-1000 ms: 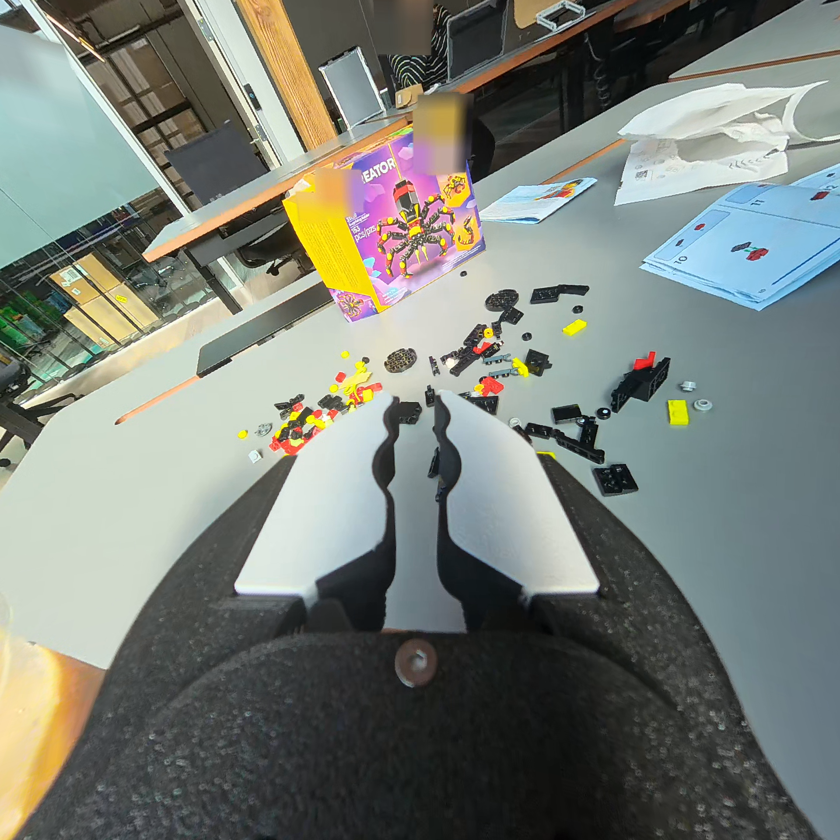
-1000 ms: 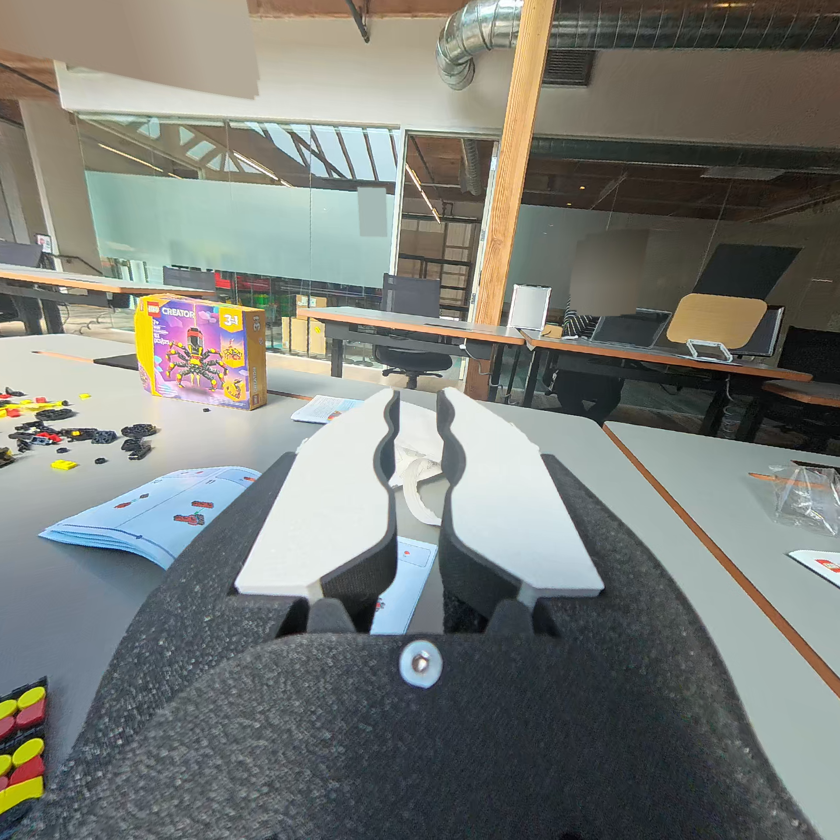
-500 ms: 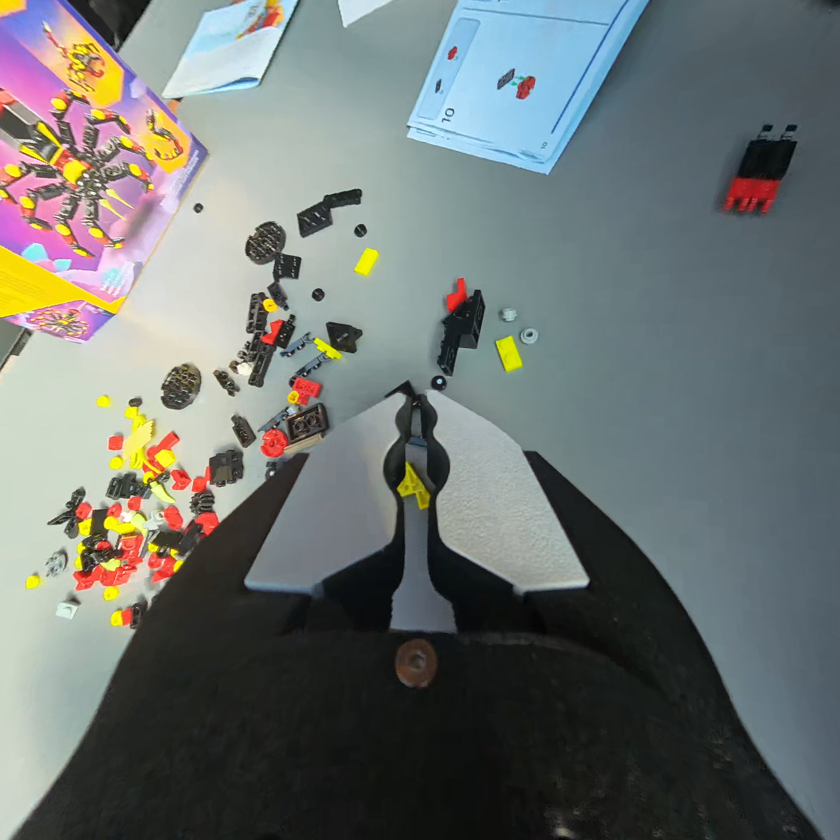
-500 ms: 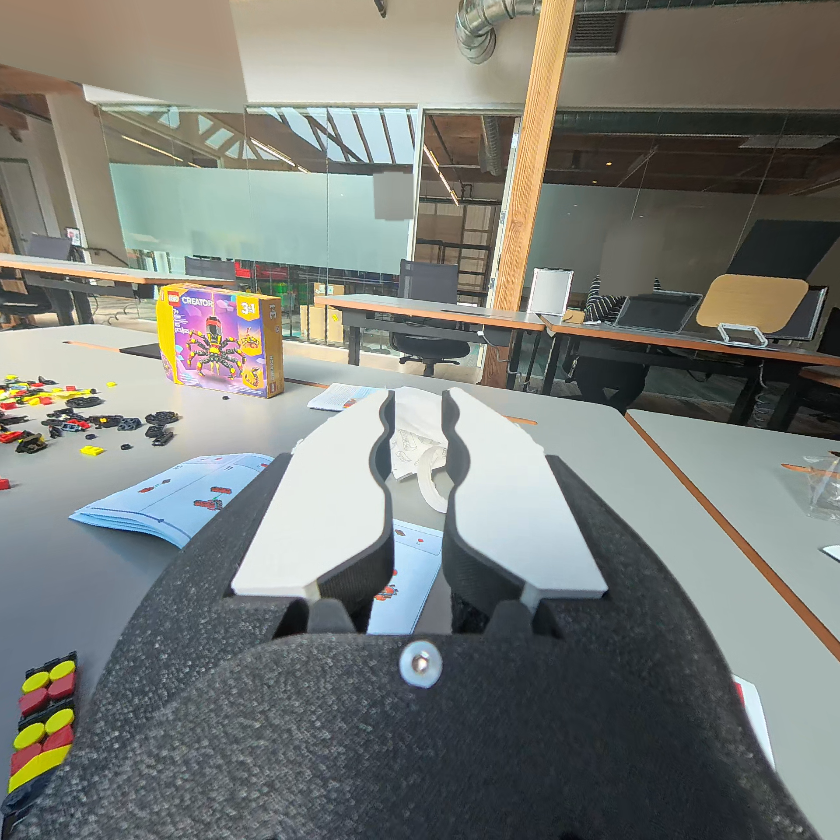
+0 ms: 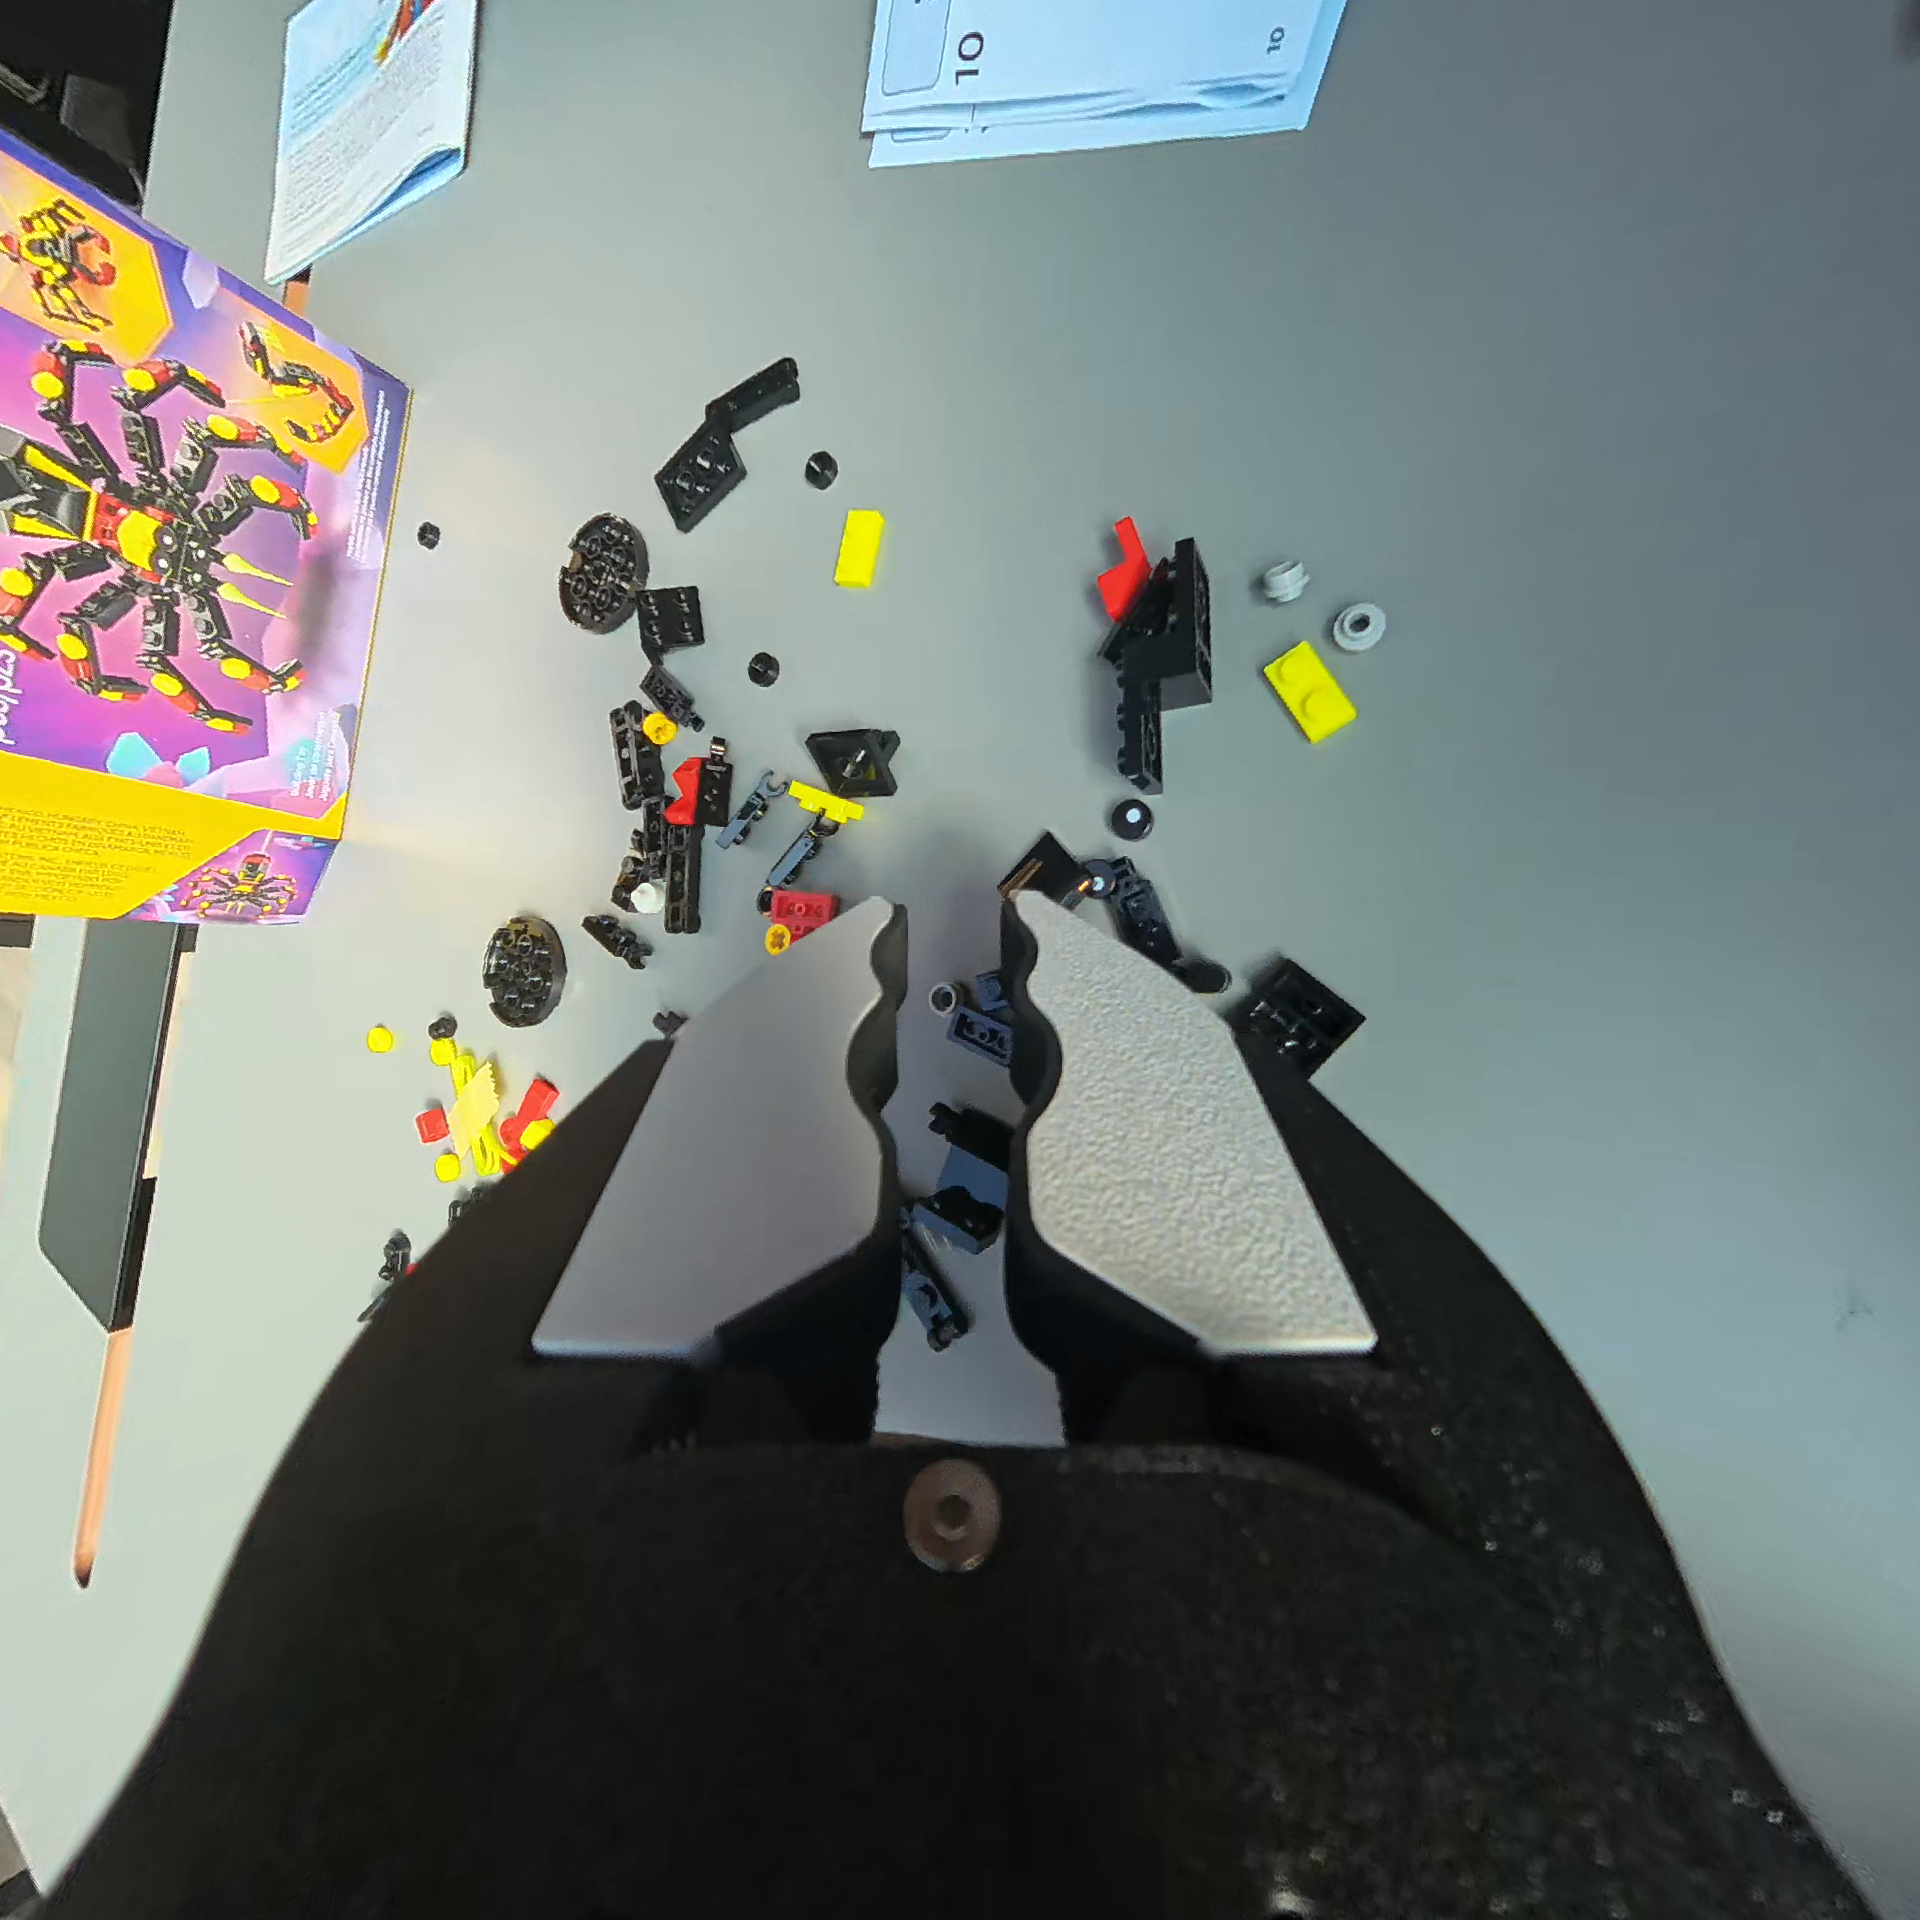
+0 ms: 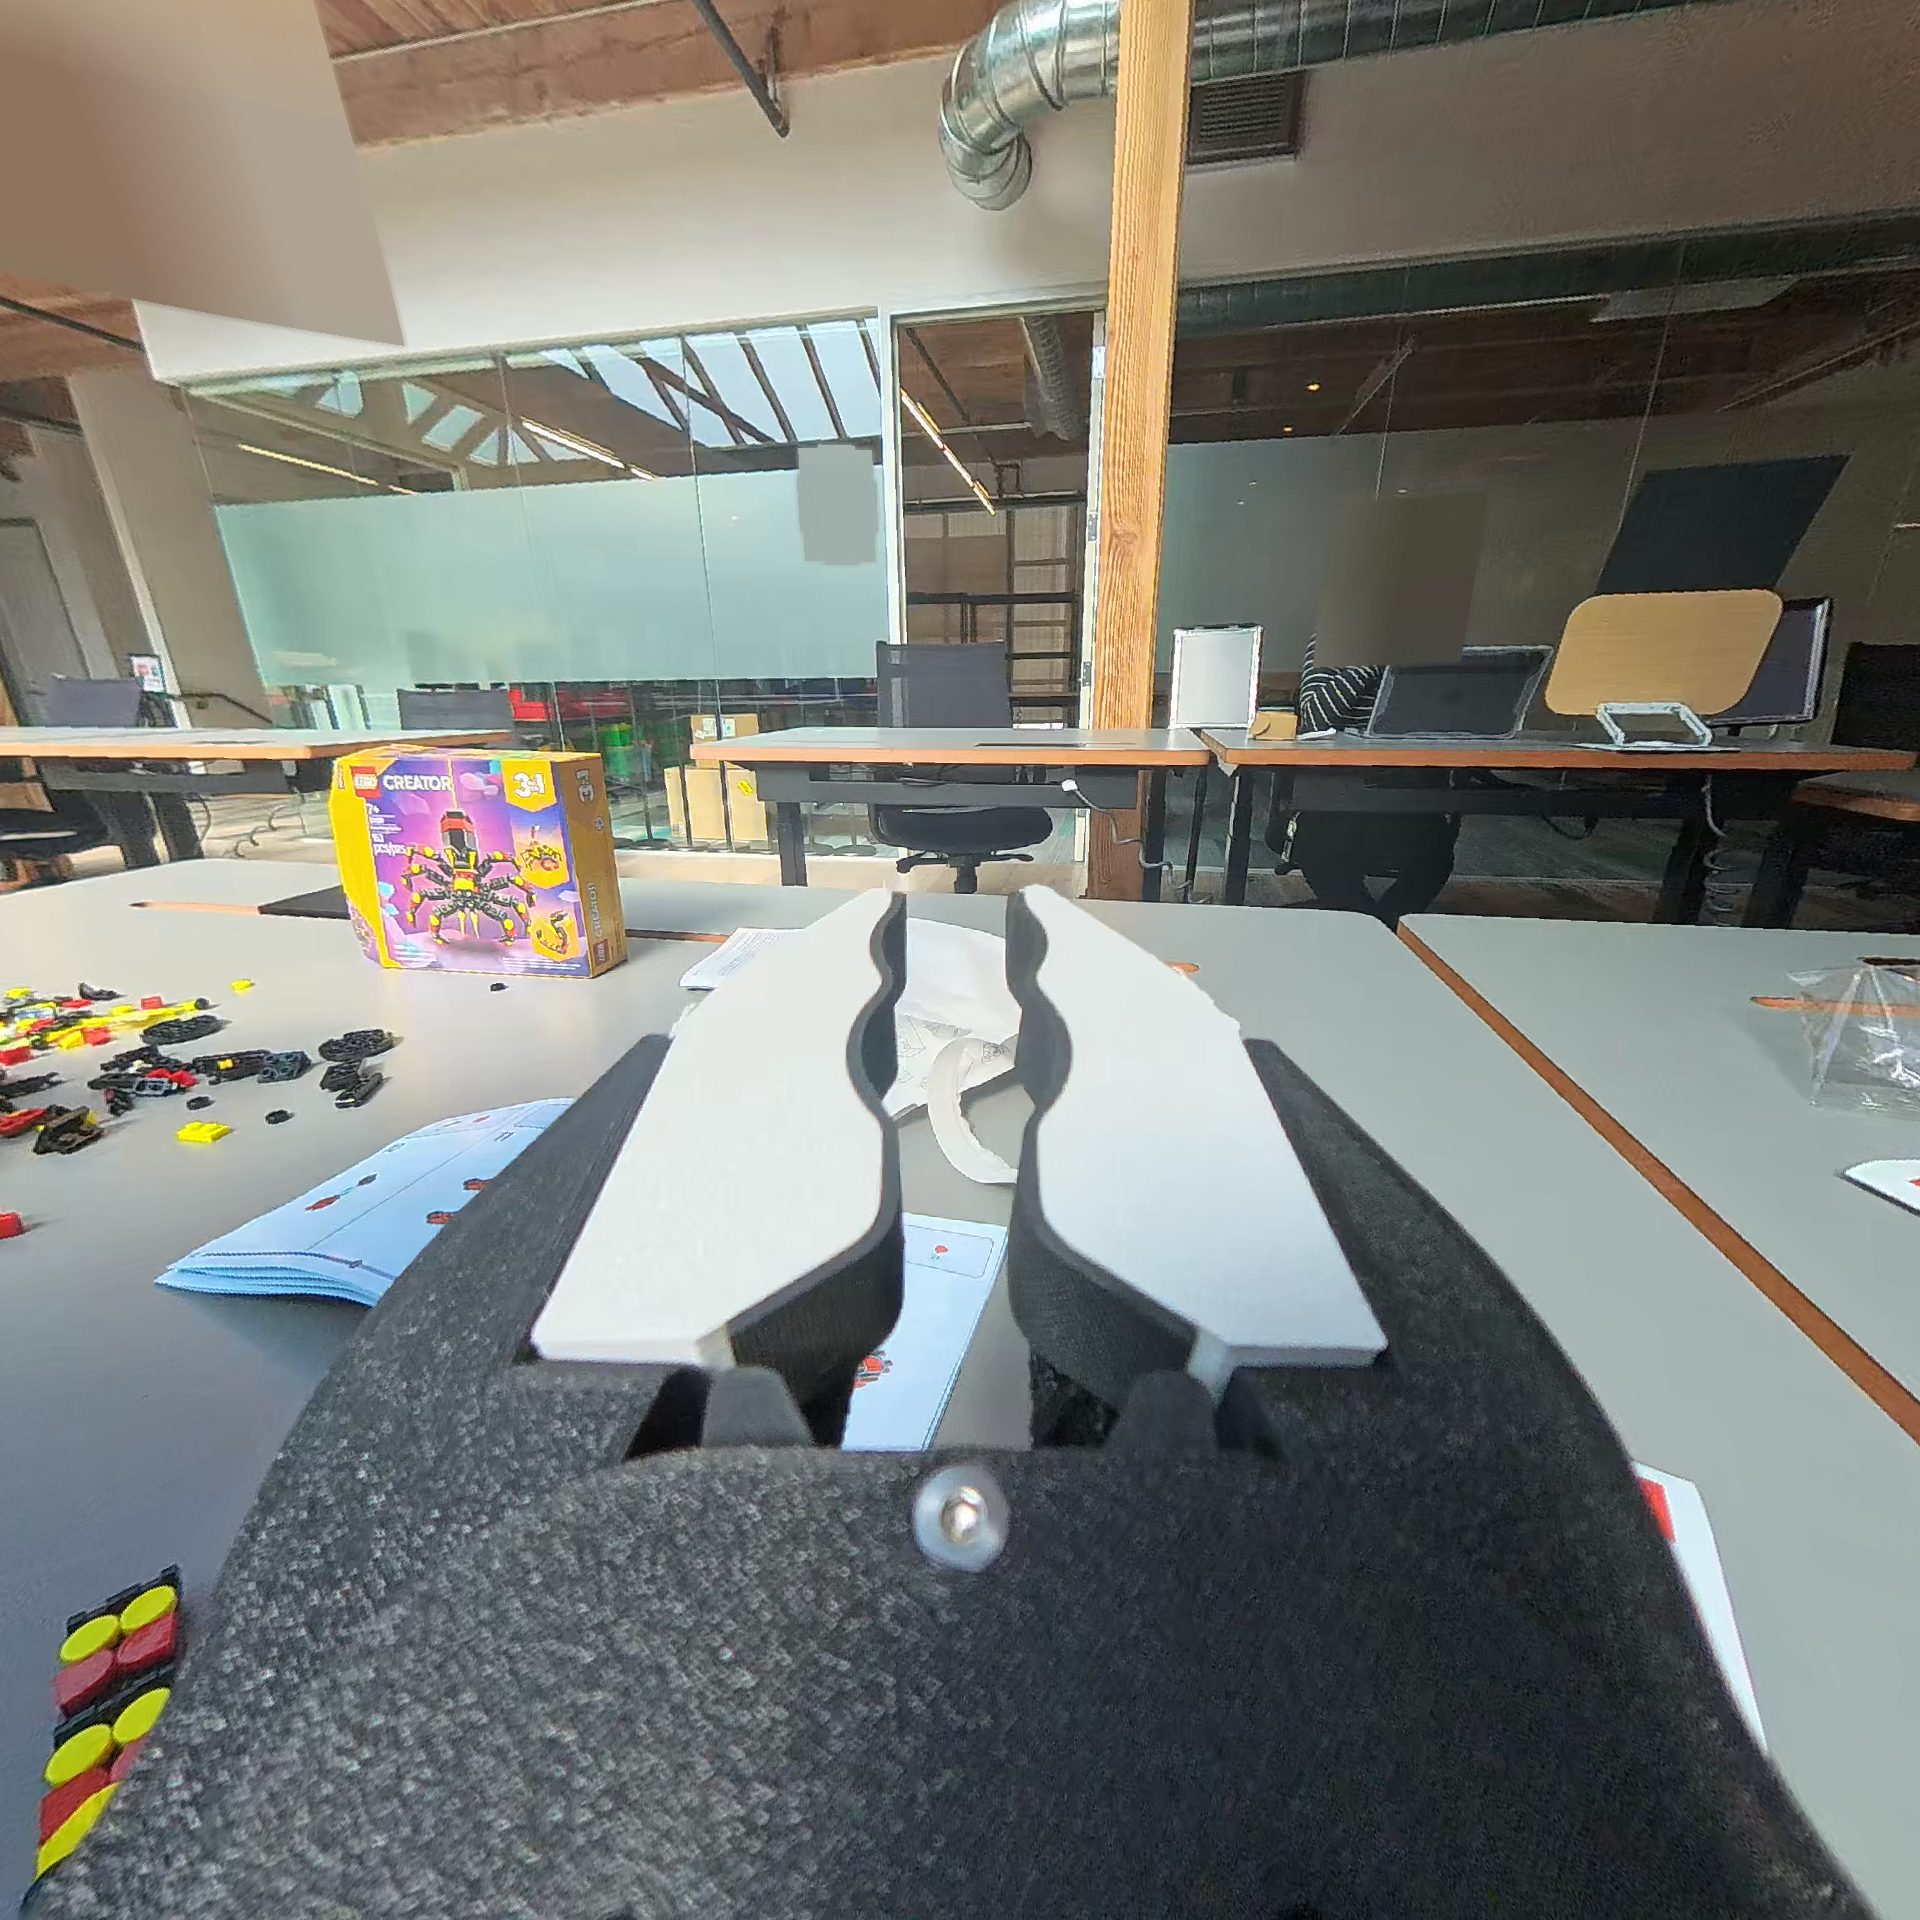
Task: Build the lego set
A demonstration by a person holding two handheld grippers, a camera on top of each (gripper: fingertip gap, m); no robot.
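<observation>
In the left wrist view, my left gripper (image 5: 953, 914) is open and empty, pointing down close over loose Lego pieces on the grey table (image 5: 1558, 935). Dark blue-black pieces (image 5: 971, 1164) lie on the table in the gap between its fingers. A black and red sub-build (image 5: 1158, 634), a yellow plate (image 5: 1309, 677) and a yellow tile (image 5: 860, 549) lie ahead. My right gripper (image 6: 956, 904) is open and empty, held level above the table. A black build with yellow and red round tiles (image 6: 104, 1704) lies at its lower left. The loose pieces (image 6: 156, 1049) are far left.
The purple and yellow set box (image 5: 177, 623) stands left of the pieces; it also shows in the right wrist view (image 6: 478, 862). Blue instruction booklets (image 5: 1091, 73) (image 6: 343, 1226) lie open. A white paper bag (image 6: 956, 1039) lies ahead of the right gripper, a clear plastic bag (image 6: 1870, 1029) far right. Spacing between my two grippers at the tips: around 45 centimetres. The yellow plate (image 5: 1309, 677) is about 6 centimetres from my left fingertips and 40 centimetres from my right.
My left gripper tilted down over the pieces, its jaws came nearly together half a second ago, and they now stand apart again, lower over the table. My right gripper barely moved.
</observation>
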